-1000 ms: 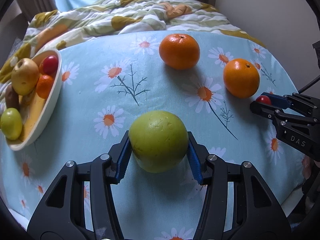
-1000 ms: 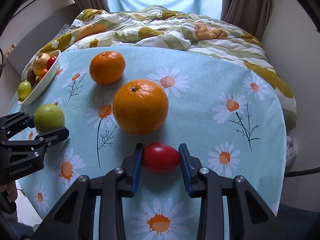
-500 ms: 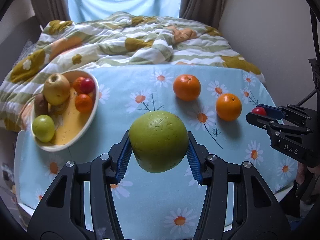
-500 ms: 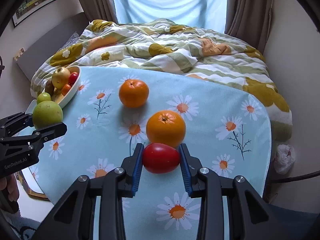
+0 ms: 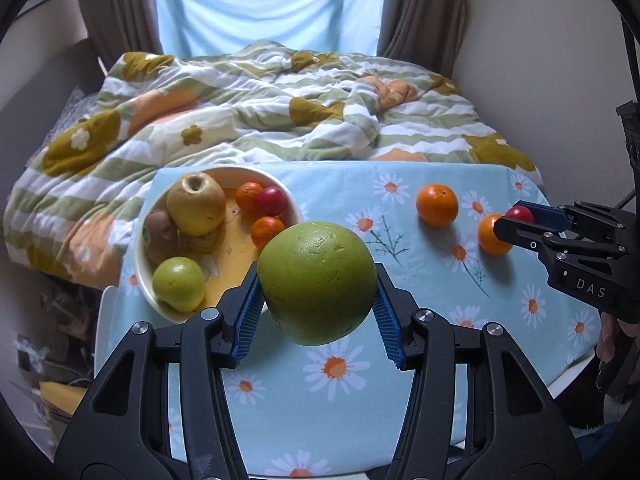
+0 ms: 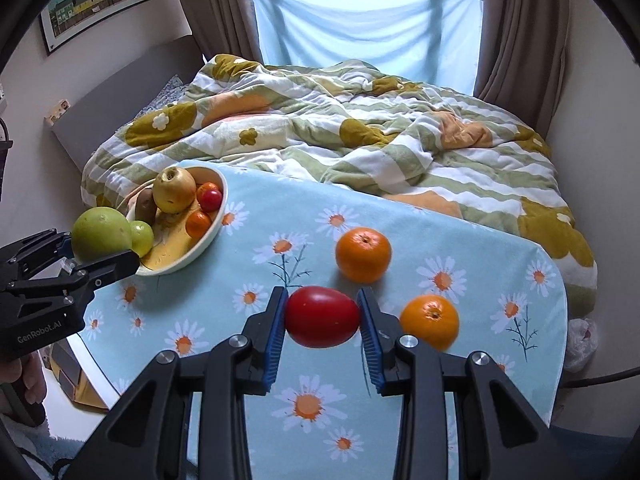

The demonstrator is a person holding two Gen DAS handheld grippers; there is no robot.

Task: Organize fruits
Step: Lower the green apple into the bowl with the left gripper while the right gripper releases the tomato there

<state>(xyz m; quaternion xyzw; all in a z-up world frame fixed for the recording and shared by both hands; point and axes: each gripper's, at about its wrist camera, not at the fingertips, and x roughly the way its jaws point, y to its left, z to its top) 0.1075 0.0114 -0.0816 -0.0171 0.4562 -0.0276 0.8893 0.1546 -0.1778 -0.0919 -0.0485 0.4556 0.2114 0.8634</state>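
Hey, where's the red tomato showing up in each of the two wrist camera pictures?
Left wrist view: red tomato at far right, small, clamped in the right gripper.
Right wrist view: red tomato at lower centre, large, between the blue pads.
Shared landmark: white fruit bowl at the table's left.

Green apple [image 5: 318, 282], red tomato [image 6: 322, 317], both aloft
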